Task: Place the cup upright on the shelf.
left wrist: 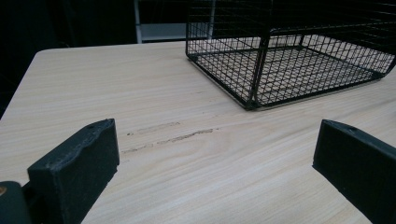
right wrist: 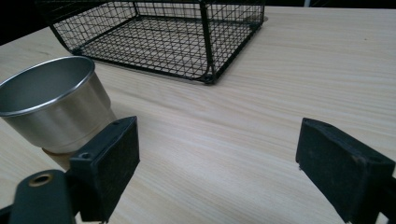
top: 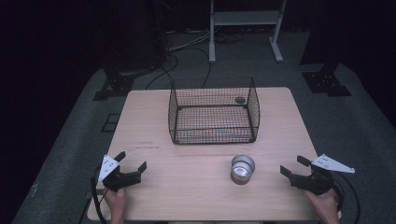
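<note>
My left gripper (top: pixel 131 164) and right gripper (top: pixel 292 166) gape empty; steel cup (top: pixel 243 168) stands at ten o'clock of my right, wire basket (top: pixel 214 112) beyond.

The high view is looking forward and down over the whole table (top: pixel 154 186). Each gripper view is sitting low, close to the tabletop, looking along its jaws. All three are sharing the wire basket (top: pixel 213 111); the right gripper view is also catching the metal cup (right wrist: pixel 53 102).

Wire basket (top: pixel 213 112), steel cup (top: pixel 243 168), possibly empty
</note>
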Demonstrator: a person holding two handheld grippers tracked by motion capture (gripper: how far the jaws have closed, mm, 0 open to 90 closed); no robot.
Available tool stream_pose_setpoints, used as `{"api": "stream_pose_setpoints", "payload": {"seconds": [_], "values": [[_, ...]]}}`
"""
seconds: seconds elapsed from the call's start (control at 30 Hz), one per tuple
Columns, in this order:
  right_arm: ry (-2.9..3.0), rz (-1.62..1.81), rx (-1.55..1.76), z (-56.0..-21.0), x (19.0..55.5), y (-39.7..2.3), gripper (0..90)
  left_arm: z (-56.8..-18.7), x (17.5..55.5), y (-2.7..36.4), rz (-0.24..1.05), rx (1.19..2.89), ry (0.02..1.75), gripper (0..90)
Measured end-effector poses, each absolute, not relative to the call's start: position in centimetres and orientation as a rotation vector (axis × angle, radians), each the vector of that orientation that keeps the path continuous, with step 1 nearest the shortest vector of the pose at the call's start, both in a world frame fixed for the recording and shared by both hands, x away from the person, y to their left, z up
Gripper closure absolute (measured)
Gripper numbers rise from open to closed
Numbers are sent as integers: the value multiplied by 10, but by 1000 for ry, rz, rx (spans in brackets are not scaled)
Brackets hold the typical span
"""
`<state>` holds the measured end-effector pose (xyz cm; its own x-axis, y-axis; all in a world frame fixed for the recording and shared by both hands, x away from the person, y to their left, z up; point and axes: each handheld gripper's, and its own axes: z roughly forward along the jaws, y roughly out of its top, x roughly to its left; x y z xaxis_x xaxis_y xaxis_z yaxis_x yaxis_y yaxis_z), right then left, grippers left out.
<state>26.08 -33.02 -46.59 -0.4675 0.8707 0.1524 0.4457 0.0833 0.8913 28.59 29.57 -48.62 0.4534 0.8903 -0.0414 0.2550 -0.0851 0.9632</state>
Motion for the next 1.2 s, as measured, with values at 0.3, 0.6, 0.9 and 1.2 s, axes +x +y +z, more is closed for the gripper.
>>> {"api": "stream_pose_setpoints", "payload": {"seconds": [0.3, 0.6, 0.9, 1.2], "values": [[1990, 1351, 1254, -457, 260, -320, 115, -486, 286, 296, 723, 1607, 1019, 0], [2016, 1350, 1210, -450, 259, -310, 103, -486, 286, 296, 723, 1603, 1021, 0], [2046, 1346, 1171, -447, 257, -298, 92, -486, 286, 296, 723, 1602, 1021, 0], [2091, 1324, 1134, -448, 255, -285, 86, -486, 286, 296, 723, 1599, 1021, 0]]}}
